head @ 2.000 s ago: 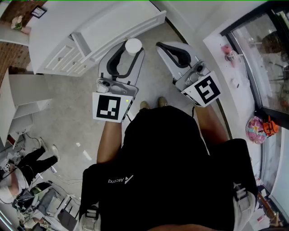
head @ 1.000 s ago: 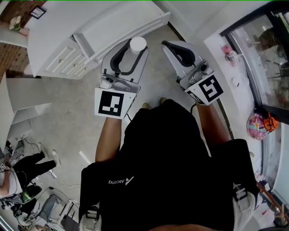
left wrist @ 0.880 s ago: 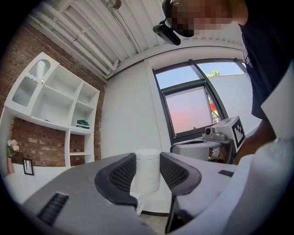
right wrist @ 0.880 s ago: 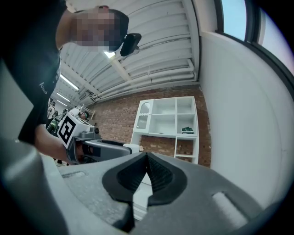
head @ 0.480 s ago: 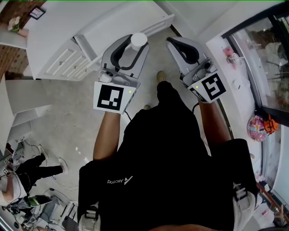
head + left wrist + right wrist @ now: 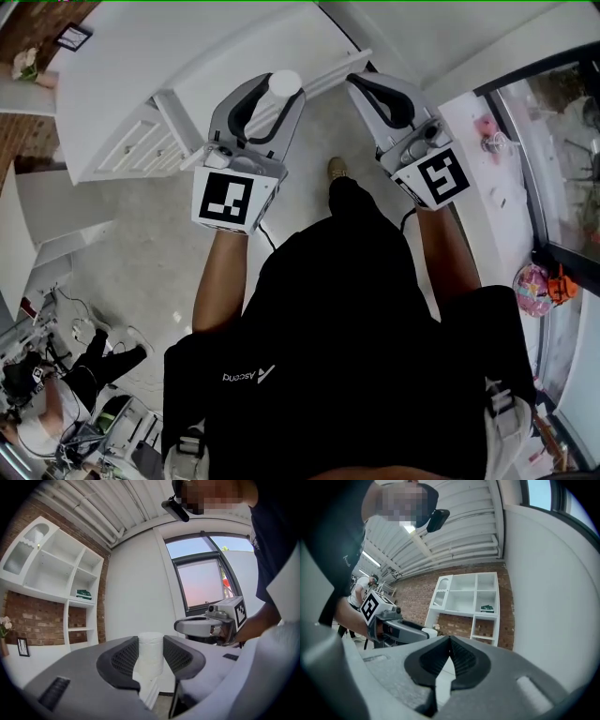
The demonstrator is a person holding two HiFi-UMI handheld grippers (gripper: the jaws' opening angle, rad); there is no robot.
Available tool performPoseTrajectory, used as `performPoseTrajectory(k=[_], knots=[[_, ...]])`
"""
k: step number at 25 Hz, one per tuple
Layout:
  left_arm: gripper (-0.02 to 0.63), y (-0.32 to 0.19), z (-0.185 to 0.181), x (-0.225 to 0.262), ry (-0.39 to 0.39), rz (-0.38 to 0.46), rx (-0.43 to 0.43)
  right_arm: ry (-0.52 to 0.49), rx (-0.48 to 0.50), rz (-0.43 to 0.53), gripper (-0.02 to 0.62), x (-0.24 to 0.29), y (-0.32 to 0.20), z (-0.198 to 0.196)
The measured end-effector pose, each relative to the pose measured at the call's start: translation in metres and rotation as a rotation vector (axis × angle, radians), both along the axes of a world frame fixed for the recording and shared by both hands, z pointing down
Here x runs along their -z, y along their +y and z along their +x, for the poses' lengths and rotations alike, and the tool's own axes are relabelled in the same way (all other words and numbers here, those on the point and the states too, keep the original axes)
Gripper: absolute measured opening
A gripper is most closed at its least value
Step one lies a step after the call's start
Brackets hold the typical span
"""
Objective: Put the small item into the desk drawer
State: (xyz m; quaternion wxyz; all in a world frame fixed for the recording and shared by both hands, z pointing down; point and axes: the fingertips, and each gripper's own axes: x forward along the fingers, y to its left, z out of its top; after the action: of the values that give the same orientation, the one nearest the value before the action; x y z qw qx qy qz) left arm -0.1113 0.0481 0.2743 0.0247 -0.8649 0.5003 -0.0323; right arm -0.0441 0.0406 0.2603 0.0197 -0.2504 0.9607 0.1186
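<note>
Between the left gripper (image 6: 151, 663) pads, clamped upright: small white cylinder (image 6: 150, 649). Alongside, right gripper (image 6: 450, 641) jaws pressed together, nothing between. Just beyond both tips, seen from the head view: white desk (image 6: 131, 56). Farther off: white shelf unit (image 6: 56, 573) against brick wall (image 6: 44, 625).

Head view: only the top cap of the white cylinder (image 6: 285, 83) shows. Its body is buried between the jaws of the left tongs (image 6: 278, 95). Those tongs also cover the middle of the drawer (image 6: 328, 75) front, and the drawer's inside can't be read. Tabletop (image 6: 131, 56) is clipped by the top edge. Torso (image 6: 356, 356) hides the wearer's legs, with one shoe (image 6: 337, 169) poking out. Second person (image 6: 56, 394) bottom-left is cut by the frame. Pink object (image 6: 532, 279) at right is too small to tell.

Left gripper view: the cylinder's lower end blends into a white shape below it, boundary unclear. Green item (image 6: 84, 593) on the shelf (image 6: 56, 559) is too small to identify.
</note>
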Motion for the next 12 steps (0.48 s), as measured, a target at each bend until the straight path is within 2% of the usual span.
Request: performPoseTrajectory(k=[5,12], knots=[[0.161,-0.063,0.000,-0.021,-0.021,-0.033,0.029,-0.001,0.027,-0.042,0.000,-0.015,-0.063,0.004],[0.161,-0.143,0.013,-0.051,-0.030,-0.150,0.047,0.003,0.061,-0.110,0.000,-0.031,-0.148,0.012]])
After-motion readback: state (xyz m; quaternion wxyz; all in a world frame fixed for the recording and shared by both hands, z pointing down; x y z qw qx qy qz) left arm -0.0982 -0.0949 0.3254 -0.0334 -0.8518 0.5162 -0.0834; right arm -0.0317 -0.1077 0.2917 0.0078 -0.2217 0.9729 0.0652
